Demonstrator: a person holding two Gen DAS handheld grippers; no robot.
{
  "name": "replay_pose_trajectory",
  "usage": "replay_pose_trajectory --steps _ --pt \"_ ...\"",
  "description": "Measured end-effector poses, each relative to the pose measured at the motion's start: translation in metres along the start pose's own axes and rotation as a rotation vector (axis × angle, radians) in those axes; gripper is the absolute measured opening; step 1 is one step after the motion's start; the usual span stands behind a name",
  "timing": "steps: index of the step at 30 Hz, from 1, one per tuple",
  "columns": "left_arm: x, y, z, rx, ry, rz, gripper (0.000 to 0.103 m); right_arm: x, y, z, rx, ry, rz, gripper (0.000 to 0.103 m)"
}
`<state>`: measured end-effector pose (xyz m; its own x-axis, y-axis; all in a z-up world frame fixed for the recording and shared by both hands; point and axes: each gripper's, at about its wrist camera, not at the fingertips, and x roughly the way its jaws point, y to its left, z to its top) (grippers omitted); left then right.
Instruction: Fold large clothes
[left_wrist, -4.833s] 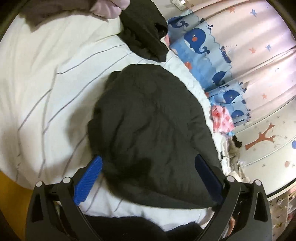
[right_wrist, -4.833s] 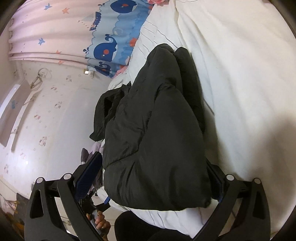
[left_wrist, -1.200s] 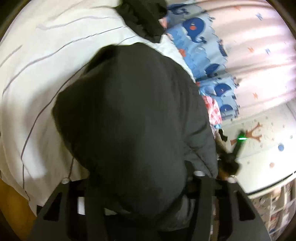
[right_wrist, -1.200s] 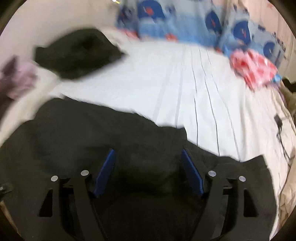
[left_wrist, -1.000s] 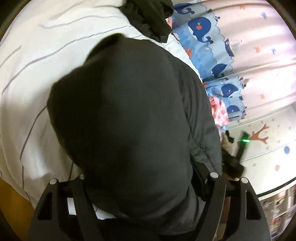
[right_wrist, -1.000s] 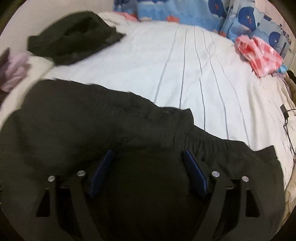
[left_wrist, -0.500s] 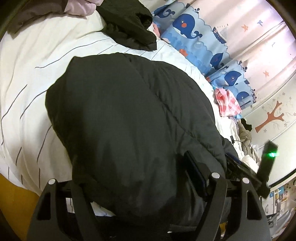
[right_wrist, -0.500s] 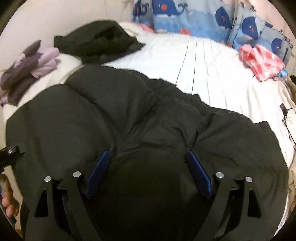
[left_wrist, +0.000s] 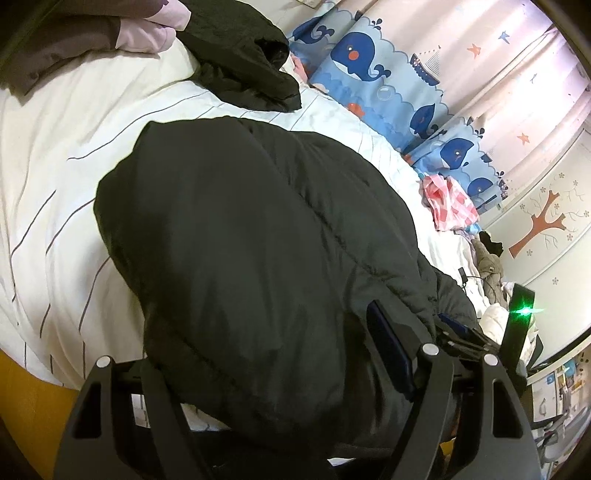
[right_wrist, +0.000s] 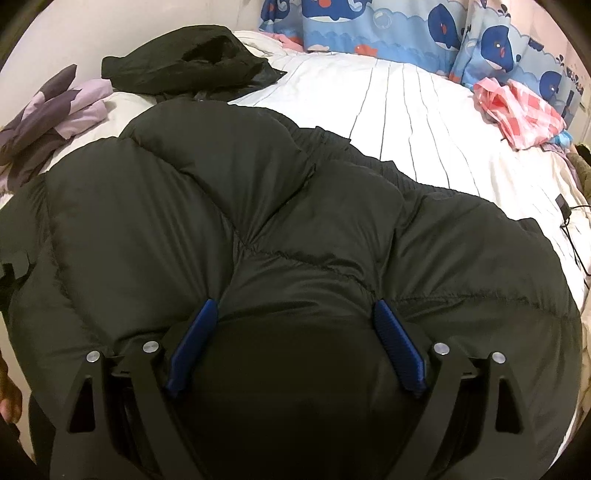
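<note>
A black puffer jacket (left_wrist: 240, 240) lies bunched on the white striped bed (left_wrist: 55, 166) and fills most of both views. My left gripper (left_wrist: 258, 332) is shut on its near edge. The padding drapes over the left finger, and only the right blue pad (left_wrist: 388, 347) shows, pressed into the fabric. In the right wrist view the jacket (right_wrist: 295, 221) spreads wide below me. My right gripper (right_wrist: 295, 304) stands open over it. A shadowed bulge of jacket sits between the blue pads (right_wrist: 195, 343), which do not pinch it.
A second black garment (right_wrist: 184, 62) and folded purple clothes (right_wrist: 48, 114) lie at the bed's far end. A pink checked cloth (right_wrist: 521, 110) sits by the whale-print curtain (left_wrist: 369, 74). A charger cable (right_wrist: 569, 221) trails on the right. The person's hand (right_wrist: 7, 402) shows at the left edge.
The jacket has come down from a lifted bundle and spread flat over the bed. The left view has rolled and risen slightly. The right jaws have widened a little.
</note>
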<state>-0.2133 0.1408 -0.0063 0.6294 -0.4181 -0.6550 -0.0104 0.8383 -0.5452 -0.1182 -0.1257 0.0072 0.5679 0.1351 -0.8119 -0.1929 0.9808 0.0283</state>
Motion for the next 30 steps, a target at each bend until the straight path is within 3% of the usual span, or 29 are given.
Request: replay_pose_trajectory --steps 2,4,6,8,10,13,15,19,21,23,25,28,30 --pt "0.000 0.004 0.001 -0.006 0.014 -0.015 0.075 -0.007 -0.003 0.008 0.017 -0.039 0.011 0.084" --pt "0.002 0.018 0.004 -0.062 0.047 -0.077 0.075 -0.017 -0.006 0.022 0.034 -0.106 -0.013 0.084" --pt "0.003 0.056 0.009 -0.236 0.081 -0.168 0.075 -0.021 -0.009 0.036 0.053 -0.154 -0.046 0.084" --pt "0.006 0.088 0.010 -0.379 0.101 -0.228 0.075 -0.007 -0.009 0.044 0.044 -0.129 -0.086 0.084" --pt "0.012 0.092 0.013 -0.382 0.129 -0.246 0.076 0.040 -0.005 0.041 -0.012 0.022 -0.120 0.090" --pt "0.021 0.077 0.017 -0.315 0.156 -0.223 0.088 0.041 -0.009 0.045 0.005 0.046 -0.097 0.092" --pt "0.030 0.077 0.021 -0.317 0.185 -0.222 0.088 0.020 -0.010 0.043 0.025 -0.002 -0.076 0.091" --pt "0.051 0.094 0.023 -0.408 0.236 -0.281 0.088 -0.015 -0.008 0.023 0.008 -0.064 -0.135 0.092" --pt "0.055 0.096 0.023 -0.421 0.233 -0.299 0.081 0.005 -0.006 0.010 -0.015 0.011 -0.129 0.093" --pt "0.053 0.092 0.024 -0.403 0.224 -0.322 0.057 0.016 -0.003 0.010 -0.034 0.023 -0.141 0.096" --pt "0.047 0.089 0.023 -0.399 0.210 -0.317 0.047 0.014 -0.004 0.020 -0.012 0.031 -0.116 0.096" --pt "0.042 0.088 0.020 -0.376 0.191 -0.310 0.040 -0.019 0.004 0.015 -0.019 -0.073 -0.086 0.096" --pt "0.040 0.086 0.018 -0.349 0.172 -0.308 0.038 -0.028 0.013 0.001 -0.062 -0.095 -0.086 0.096"
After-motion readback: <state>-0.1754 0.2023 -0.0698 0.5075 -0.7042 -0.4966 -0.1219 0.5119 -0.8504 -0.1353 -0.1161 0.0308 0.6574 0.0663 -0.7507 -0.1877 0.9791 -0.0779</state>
